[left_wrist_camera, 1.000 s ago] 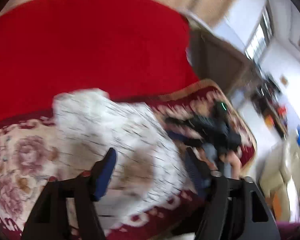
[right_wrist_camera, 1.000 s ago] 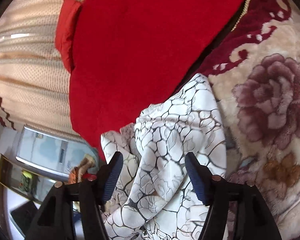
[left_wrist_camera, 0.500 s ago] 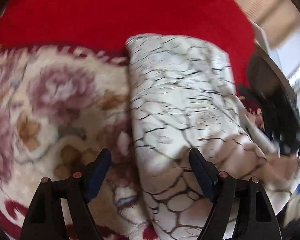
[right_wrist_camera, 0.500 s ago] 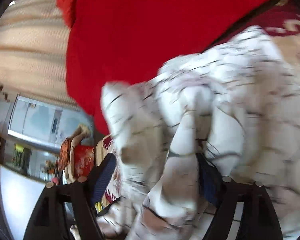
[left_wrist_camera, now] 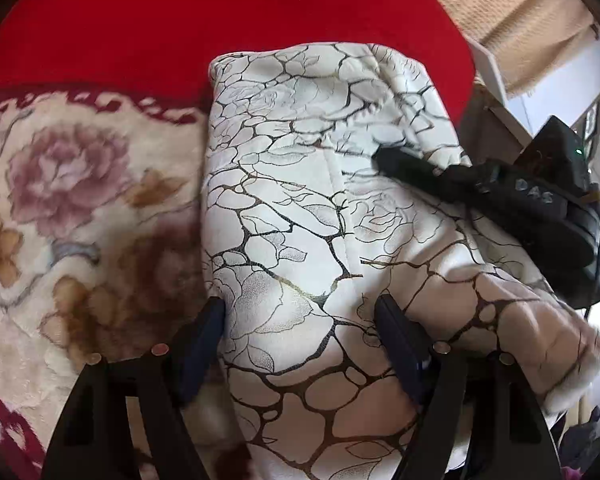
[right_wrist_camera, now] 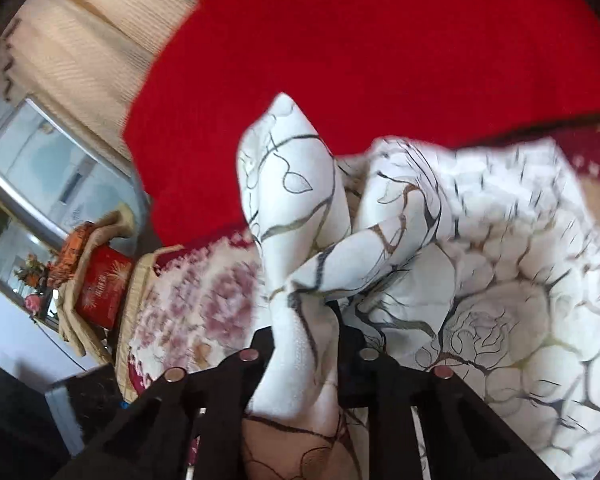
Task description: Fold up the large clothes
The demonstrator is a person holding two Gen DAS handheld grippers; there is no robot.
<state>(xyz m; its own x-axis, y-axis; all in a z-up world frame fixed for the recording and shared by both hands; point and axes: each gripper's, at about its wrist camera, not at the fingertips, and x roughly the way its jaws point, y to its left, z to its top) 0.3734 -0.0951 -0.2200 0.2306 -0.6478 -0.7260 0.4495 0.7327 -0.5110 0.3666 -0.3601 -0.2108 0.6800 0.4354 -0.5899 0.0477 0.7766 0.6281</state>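
White garment (left_wrist_camera: 320, 208), printed with dark crackle lines and rose outlines, lies bunched on the floral blanket (left_wrist_camera: 60, 208), its far edge lapping onto the red bedspread (left_wrist_camera: 220, 20). Your right gripper (right_wrist_camera: 306, 320) has just been closing and is now clenched on a gathered ridge of the fabric, which runs up between the jaws and stands in a twisted peak above them. Your left gripper (left_wrist_camera: 300, 340) is released: its jaws stand wide, astride the near fold of the garment, with cloth between them, but the pads do not press on it.

Judging from this, you are partway into a fold, with one side pinched and the other not yet taken. The main risk sits on the right: you hold a crumpled bunch, not a clean edge or corner, so if you pull or lift from here you probably drag several layers together and the fold comes out lumpy or skewed. The pinch also looks narrow; a quick sweep could let the slick-looking fabric slide out.

On the left, closing where you are would grab the middle of a thick fold rather than a hem, and that would rumple what already lies fairly flat. Pulling with the right alone, while the left is open, would likely haul the whole garment across the blanket instead of folding it.

Mind the edge too: part of the cloth trails off the blanket toward the bed's side, and its weight could tug the pile that way.
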